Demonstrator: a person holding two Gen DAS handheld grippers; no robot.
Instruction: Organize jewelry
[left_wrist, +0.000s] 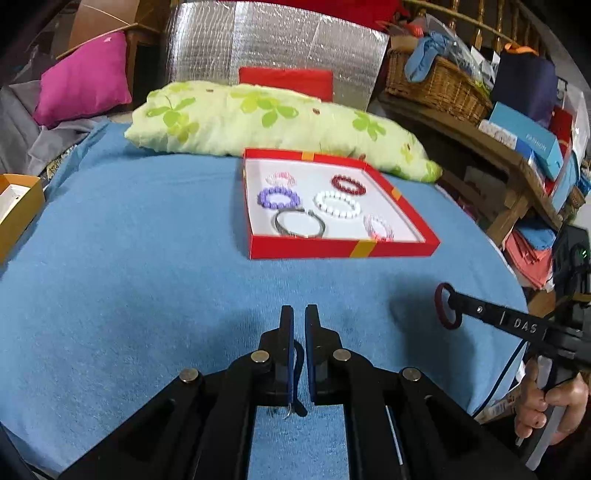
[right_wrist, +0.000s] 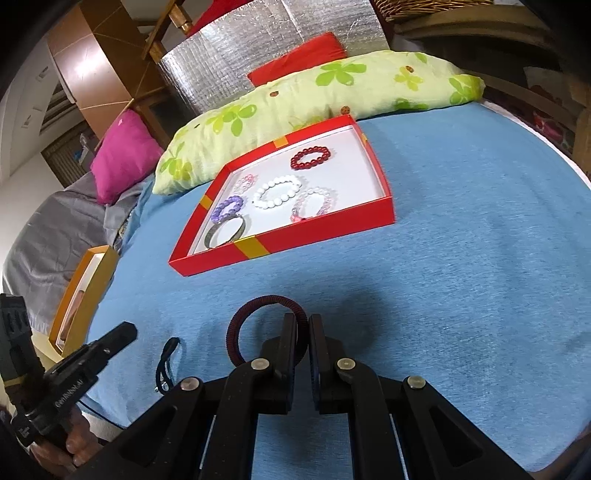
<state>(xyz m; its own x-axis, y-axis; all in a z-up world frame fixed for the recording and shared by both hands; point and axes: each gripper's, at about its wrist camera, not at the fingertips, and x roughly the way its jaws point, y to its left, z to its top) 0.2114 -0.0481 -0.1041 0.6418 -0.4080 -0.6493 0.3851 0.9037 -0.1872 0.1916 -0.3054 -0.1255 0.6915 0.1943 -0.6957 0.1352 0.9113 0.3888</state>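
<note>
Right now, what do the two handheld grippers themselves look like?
Both are black plastic: the left gripper and right gripper have flat fingers with dark blue pads, silver pivot bolts on angular linkages, and white lettering along the side.

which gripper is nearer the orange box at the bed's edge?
Left. The left gripper hangs just beside the orange box; the right gripper is farther across the blue cover, holding a dark red band.
</note>
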